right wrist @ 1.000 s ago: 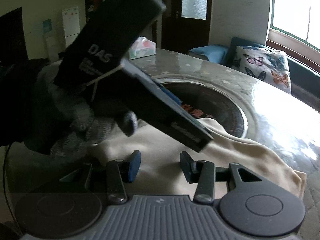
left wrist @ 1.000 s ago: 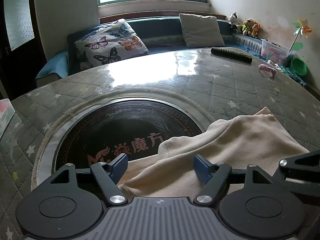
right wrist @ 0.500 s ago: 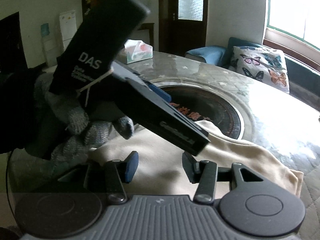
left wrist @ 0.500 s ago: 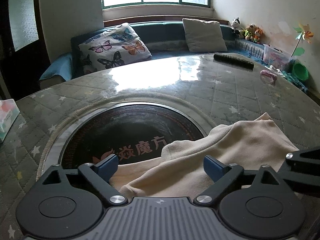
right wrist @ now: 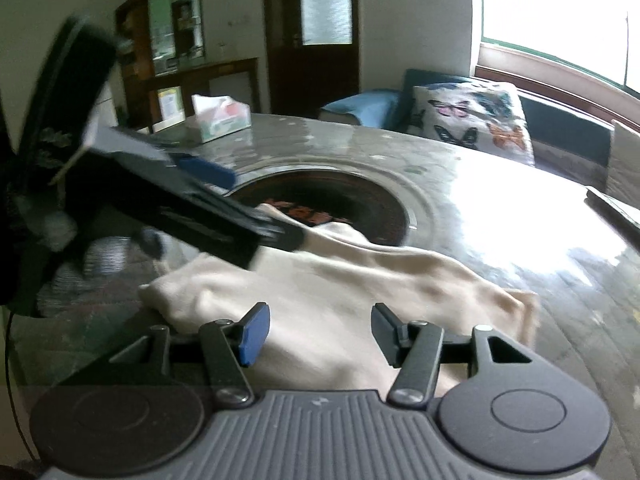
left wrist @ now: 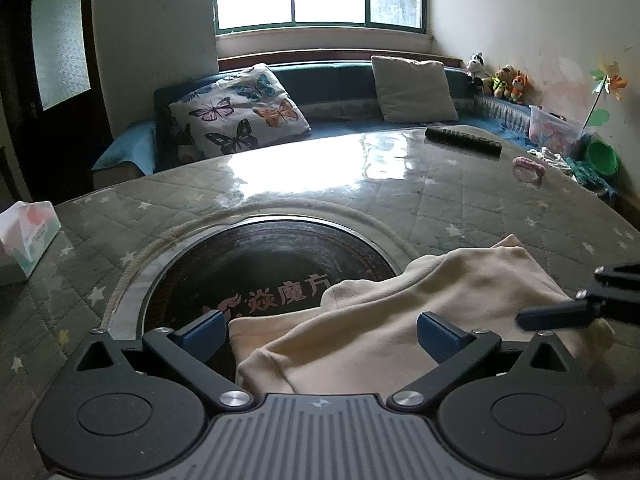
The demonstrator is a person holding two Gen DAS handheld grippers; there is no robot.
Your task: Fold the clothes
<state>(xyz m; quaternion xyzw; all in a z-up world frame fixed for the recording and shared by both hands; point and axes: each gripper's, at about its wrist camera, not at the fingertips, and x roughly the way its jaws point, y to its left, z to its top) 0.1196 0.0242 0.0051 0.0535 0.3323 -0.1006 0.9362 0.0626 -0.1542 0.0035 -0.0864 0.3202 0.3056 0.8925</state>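
Observation:
A cream garment [left wrist: 400, 320] lies bunched on the round quilted table [left wrist: 280, 184], partly over the dark round centre plate [left wrist: 272, 268]. It also shows in the right wrist view [right wrist: 360, 280]. My left gripper [left wrist: 320, 334] is open wide just above the garment's near edge, holding nothing. My right gripper [right wrist: 318, 334] is open over the garment's other side, empty. The left gripper's body [right wrist: 168, 200] crosses the right wrist view at left, held by a gloved hand. A right gripper finger [left wrist: 560, 314] enters the left wrist view at right.
A tissue box [left wrist: 26, 240] stands at the table's left edge, also in the right wrist view [right wrist: 222, 118]. A remote [left wrist: 464, 140] and a pink item [left wrist: 528, 168] lie at the far right. A sofa with a butterfly cushion [left wrist: 236, 116] is behind.
Both grippers have opened wider and pulled back and up from the garment. The garment lies released on the table, its far edge over the centre plate.

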